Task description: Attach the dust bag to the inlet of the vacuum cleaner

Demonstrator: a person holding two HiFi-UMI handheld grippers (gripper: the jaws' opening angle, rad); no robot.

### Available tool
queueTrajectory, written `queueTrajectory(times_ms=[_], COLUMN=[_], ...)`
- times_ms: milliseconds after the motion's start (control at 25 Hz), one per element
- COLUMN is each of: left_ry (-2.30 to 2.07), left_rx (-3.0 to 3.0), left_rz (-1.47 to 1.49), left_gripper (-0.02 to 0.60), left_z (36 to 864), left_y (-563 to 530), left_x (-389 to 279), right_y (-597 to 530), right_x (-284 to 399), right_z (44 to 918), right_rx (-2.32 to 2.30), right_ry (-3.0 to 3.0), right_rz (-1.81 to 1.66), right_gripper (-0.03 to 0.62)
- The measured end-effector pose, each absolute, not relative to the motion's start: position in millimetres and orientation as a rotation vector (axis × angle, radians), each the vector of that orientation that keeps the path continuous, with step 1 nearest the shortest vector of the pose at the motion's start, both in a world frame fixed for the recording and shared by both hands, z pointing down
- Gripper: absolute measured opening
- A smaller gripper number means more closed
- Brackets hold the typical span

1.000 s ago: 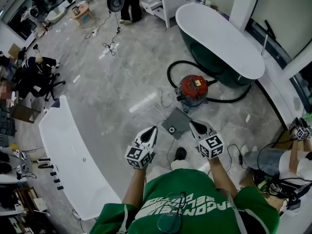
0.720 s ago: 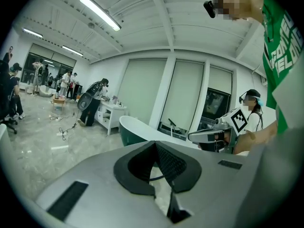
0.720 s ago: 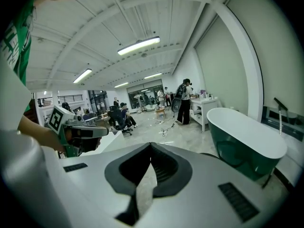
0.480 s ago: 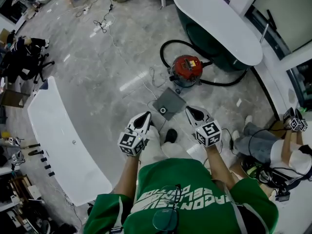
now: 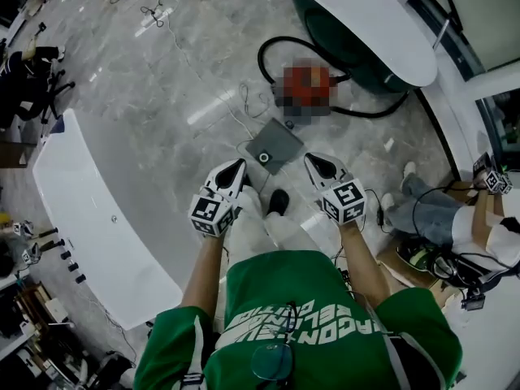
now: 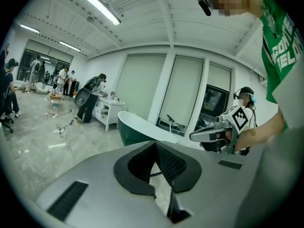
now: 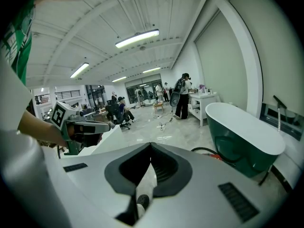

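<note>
The red vacuum cleaner (image 5: 307,88) stands on the marble floor, partly under a mosaic patch, with its black hose (image 5: 264,51) looped around it. The grey square dust bag (image 5: 274,145) lies flat on the floor just in front of it, its round inlet ring toward me. My left gripper (image 5: 238,166) is held above the floor left of the bag, and my right gripper (image 5: 313,159) right of it. Both are shut and hold nothing. The left gripper view shows its jaws (image 6: 155,146) closed against the room; the right gripper view shows the same (image 7: 151,148).
A green bathtub with a white rim (image 5: 357,23) stands behind the vacuum. A long white counter (image 5: 97,210) runs along the left. Cables (image 5: 244,104) trail over the floor. My shoe (image 5: 279,201) is below the bag. Another person (image 5: 463,226) sits at the right.
The vacuum, the bag and both grippers have shifted up in the head view as I stepped forward. Both grippers stayed shut and about as far from the bag.
</note>
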State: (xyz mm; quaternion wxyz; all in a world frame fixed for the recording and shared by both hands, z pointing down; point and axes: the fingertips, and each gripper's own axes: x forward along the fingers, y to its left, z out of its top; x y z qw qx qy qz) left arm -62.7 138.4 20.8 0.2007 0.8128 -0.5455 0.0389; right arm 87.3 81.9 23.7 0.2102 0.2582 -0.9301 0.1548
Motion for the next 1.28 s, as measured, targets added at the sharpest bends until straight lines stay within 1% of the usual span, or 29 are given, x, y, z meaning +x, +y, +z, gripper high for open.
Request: queueTrajectory(times_ms=[560,880,1280], left_ry=[-1.382,-1.333,-1.217], left_rx=[2.297,2.287,2.320], left_rz=[0.190,0.220,0.271], left_gripper=[0.005,0.005,0.005], left_z=[107.3,182.1,293.8], left_y=[109.9,94.7,70.5], left_x=[-85.2,-92.6,-88.1], right_y=[71.3,57.6,36.7], right_x=[58.0,42.3,18.6], right_z=[112.3,183.3,295.7], right_rx=[0.679,0.666,0.603], right_ry=[-2.519,-2.477,-2.448], right_rz=[0.480,0.488,0.517], right_gripper=[0.009,0.009,0.009])
